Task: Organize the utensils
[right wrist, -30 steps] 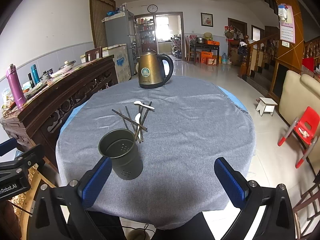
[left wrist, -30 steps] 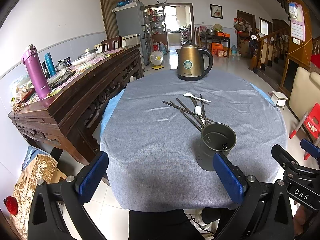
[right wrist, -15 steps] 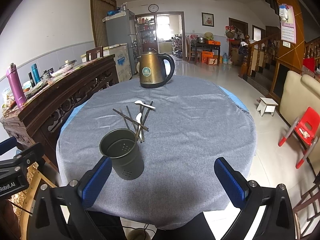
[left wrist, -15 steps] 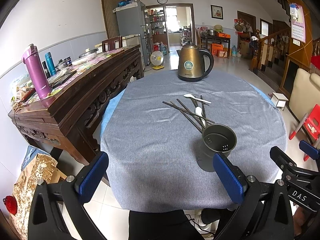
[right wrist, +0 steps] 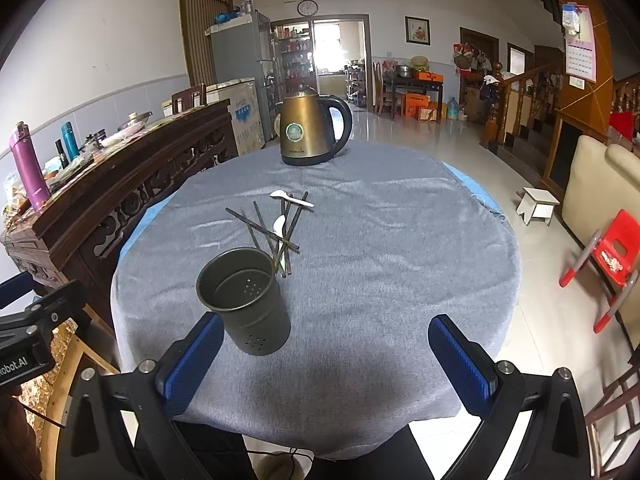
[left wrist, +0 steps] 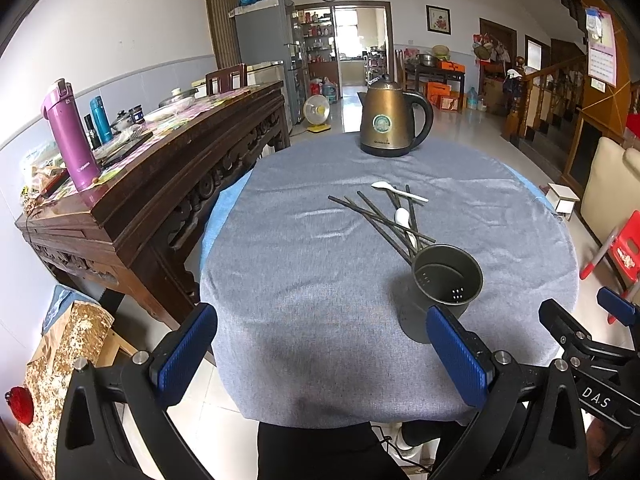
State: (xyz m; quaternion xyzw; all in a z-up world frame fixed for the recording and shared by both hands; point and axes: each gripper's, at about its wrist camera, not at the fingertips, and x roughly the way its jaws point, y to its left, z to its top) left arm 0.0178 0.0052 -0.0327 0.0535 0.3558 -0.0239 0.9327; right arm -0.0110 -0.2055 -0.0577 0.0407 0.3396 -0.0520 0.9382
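Hovering at the near edge of the surface point(left wrist: 304, 280), jaws spread wide and holding nothing: left gripper point(left wrist: 320, 356), with the cup point(left wrist: 444, 288) just beyond its right finger.

Hovering alongside, likewise spread wide and empty: right gripper point(right wrist: 332, 364), the cup point(right wrist: 246, 300) sitting just beyond its left finger. Both grippers are staying low and back, likely because nothing is picked yet and the open jaws are being kept ready for thin items.

Cup: dark metal, perforated, standing upright and empty, mouth up. Its spot between the grippers and the pile is probably keeping each carry short.

Chopsticks point(left wrist: 384, 220): several dark sticks lying crossed on the cloth just behind the cup, near ends reaching its rim area. The tangle is suggesting one-at-a-time picking.

Spoons: two, white. One spoon point(left wrist: 402, 216) is lying among the sticks; the other spoon point(left wrist: 396, 191) is resting across their far ends.

Kettle point(left wrist: 390, 120): bronze, standing at the far edge, well apart from the utensils and not in the way.

Sideboard point(left wrist: 160, 168): wooden, to the left, carrying bottles and clutter.

Task status, judged: not yet begun; no utensil is in the cup.
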